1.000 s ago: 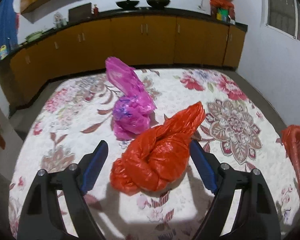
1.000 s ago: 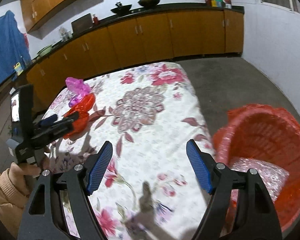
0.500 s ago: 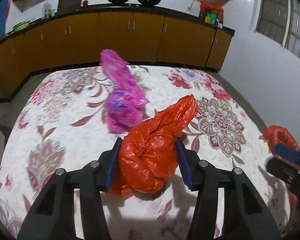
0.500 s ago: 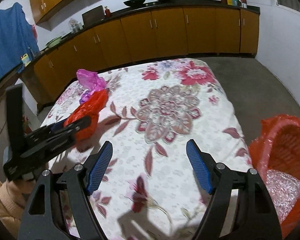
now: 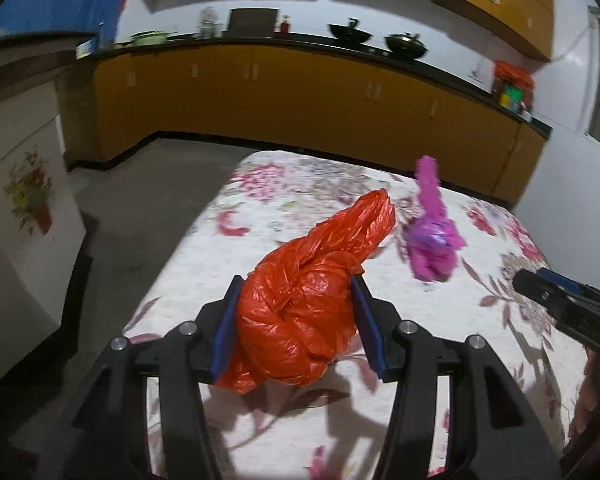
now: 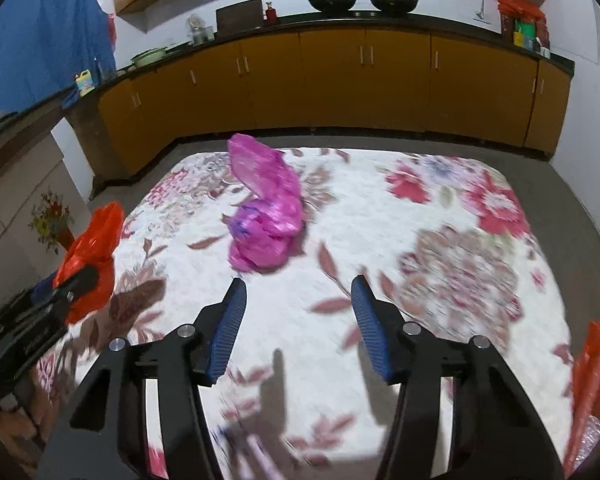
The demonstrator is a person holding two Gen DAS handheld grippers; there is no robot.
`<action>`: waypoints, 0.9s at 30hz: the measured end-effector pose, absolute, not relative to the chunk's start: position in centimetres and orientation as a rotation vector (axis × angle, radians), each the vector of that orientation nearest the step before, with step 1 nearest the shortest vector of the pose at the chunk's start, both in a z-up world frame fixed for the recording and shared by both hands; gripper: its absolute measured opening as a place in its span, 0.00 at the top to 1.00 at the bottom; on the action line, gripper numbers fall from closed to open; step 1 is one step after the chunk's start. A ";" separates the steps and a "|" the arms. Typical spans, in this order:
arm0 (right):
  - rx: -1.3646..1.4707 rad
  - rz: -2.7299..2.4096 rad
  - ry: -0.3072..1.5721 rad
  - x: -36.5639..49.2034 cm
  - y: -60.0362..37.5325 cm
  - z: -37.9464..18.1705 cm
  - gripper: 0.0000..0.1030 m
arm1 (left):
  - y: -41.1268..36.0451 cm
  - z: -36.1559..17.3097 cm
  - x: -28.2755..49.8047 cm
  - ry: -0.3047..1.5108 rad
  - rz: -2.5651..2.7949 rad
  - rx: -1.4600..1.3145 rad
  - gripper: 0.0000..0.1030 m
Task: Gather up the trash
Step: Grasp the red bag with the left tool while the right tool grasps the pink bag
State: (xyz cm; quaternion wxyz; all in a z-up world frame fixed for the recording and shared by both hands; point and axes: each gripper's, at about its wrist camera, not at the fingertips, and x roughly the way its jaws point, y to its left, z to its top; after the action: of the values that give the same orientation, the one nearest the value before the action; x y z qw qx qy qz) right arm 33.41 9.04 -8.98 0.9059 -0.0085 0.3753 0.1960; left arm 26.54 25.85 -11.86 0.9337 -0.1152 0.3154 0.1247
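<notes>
- So far, one piece of trash is in hand: the left gripper (image 5: 296,324) is clamped on the crumpled orange bag (image 5: 304,312), both blue pads pressing its sides, and the bag looks lifted just off the flowered tablecloth (image 5: 292,432), with its shadow lying under it.
- The orange bag is not yet binned, as far as I can judge. The red bin (image 6: 596,392) shows only as a sliver at the lower right edge of the right wrist view, well apart from the left gripper at the far left of that view.
- The pink bag (image 6: 266,216) lies untouched on the cloth, near the far side of the table.
- The right gripper (image 6: 298,326) holds nothing. Its jaws have just been closing to about half width with only bare cloth between them, and it points toward the pink bag from short of it.
- Left to do, by my reading: carry the orange bag to the bin and let go, then take the pink bag and bin it too.
</notes>
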 end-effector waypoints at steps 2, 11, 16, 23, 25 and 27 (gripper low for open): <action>-0.009 0.403 0.773 34.3 10.1 -9.4 0.46 | 26.5 -12.0 26.2 0.639 0.271 -0.250 0.49; -0.070 0.391 0.744 36.7 13.8 -11.2 0.47 | 28.0 -12.8 25.7 0.634 0.301 -0.304 0.48; -0.097 0.411 0.714 37.0 14.9 -11.4 0.54 | 28.1 -13.0 25.8 0.640 0.294 -0.311 0.48; -0.123 0.409 0.778 38.1 15.6 -12.2 0.74 | 27.8 -13.1 26.0 0.646 0.294 -0.300 0.48; -0.134 0.415 0.795 38.3 15.9 -12.5 0.80 | 27.8 -13.1 26.1 0.650 0.294 -0.296 0.48; -0.140 0.418 0.797 38.3 16.0 -12.6 0.84 | 27.8 -13.2 26.2 0.654 0.296 -0.296 0.48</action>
State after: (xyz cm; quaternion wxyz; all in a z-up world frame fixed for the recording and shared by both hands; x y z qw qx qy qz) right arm 38.28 15.97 -12.56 0.8981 -0.0678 0.3848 0.2017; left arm 26.22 27.80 -13.22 0.9255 -0.1443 0.3191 0.1444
